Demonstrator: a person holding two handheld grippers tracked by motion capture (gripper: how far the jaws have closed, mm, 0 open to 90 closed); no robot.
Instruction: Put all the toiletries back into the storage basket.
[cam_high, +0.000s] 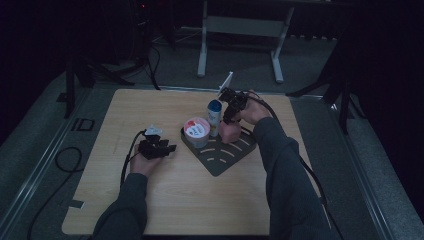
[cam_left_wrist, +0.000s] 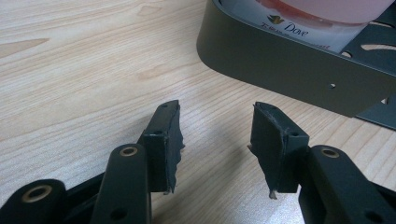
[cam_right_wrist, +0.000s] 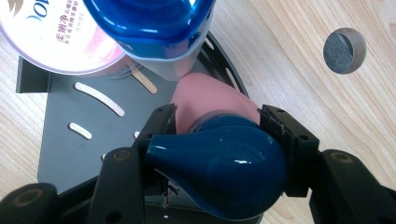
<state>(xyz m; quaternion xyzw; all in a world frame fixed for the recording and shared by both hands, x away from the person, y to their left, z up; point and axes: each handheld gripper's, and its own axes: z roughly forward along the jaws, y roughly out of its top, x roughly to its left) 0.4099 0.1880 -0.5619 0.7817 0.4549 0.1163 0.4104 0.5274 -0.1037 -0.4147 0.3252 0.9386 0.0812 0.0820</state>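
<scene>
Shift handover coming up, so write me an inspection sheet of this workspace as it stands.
Surface: light wooden table, round hole near the rack.
Job's things: dark slotted rack holding a pink-lidded Dove tub, a blue-capped bottle and a pink bottle with dark blue cap.
Clutter: nothing seen.
Grippers: left gripper open over bare wood; right gripper shut on the pink bottle.
Cables: black cable from the left gripper; more on the floor.
Surroundings: dim room, white table frame behind.

Wooden table (cam_high: 200, 200); white desk frame (cam_high: 240, 35) behind; grey carpet floor (cam_high: 30, 150).
</scene>
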